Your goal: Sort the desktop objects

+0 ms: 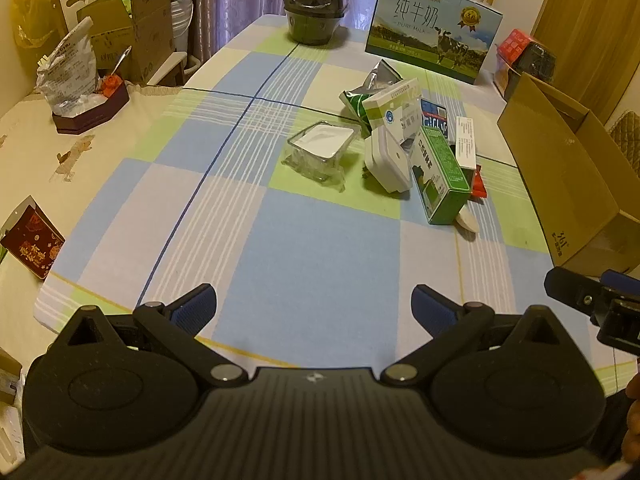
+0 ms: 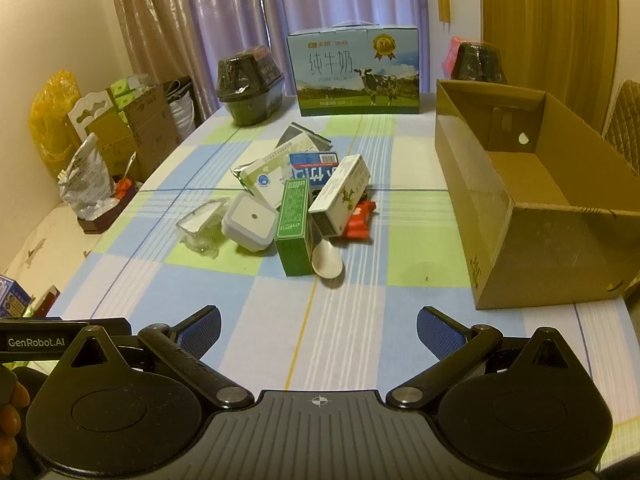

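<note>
Currently both your claws, left claw (image 1: 314, 304) and right claw (image 2: 318, 326), are spread and empty; the pile (image 2: 296, 208) lies ahead, box (image 2: 560, 216) nearer your right.

Black ribbed gripper (image 1: 314, 304) bodies, blue textured finger pads (image 2: 202, 334), silver pivot screws, white GenRobot.AI lettering

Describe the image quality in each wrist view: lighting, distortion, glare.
Left wrist view: dim, warm yellowish light, strong fisheye bending of the table edges, dark vignette corners. Right wrist view: same warm cast, the cardboard box bowed by the lens, faint glare on the wrapped dark bowl, soft shadow beside the spoon.
</note>
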Tool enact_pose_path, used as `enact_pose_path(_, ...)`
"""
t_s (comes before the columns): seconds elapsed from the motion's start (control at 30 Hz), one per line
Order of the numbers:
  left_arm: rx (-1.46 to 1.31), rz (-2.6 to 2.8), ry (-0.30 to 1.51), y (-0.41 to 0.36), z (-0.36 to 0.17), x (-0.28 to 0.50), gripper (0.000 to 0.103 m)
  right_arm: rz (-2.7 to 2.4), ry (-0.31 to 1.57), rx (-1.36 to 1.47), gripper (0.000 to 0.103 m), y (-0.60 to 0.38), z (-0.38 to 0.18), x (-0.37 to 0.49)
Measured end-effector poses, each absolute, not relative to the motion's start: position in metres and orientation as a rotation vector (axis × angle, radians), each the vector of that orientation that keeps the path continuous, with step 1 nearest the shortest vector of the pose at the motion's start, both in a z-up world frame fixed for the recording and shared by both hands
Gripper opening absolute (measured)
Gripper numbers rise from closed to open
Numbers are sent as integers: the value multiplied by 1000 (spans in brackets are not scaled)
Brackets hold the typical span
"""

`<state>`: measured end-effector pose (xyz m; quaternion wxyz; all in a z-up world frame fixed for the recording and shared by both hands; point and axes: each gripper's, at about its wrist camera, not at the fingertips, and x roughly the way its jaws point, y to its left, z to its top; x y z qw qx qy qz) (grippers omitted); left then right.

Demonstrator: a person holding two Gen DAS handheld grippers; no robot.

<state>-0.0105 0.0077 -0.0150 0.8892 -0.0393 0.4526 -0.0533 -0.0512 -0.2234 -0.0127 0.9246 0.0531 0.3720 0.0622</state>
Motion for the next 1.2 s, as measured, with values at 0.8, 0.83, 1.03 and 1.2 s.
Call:
enact_pose_path(0.8,-90,-117,950,7,-17,-11,102,125,788,111,101,-223,-12,-49)
enact_pose_path(0.83,-91,-118,951,7,-18,-11,102,125,788,111,101,-223,-12,-49)
enact_pose_path(1.03,-92,-123,950,8,-18,-11,102,124,789,128,101,-227,-13,-50)
enact_pose_path(1.2,-88,-132,945,10,-18,-8,102,116,784,147,101,-233,-11,-47)
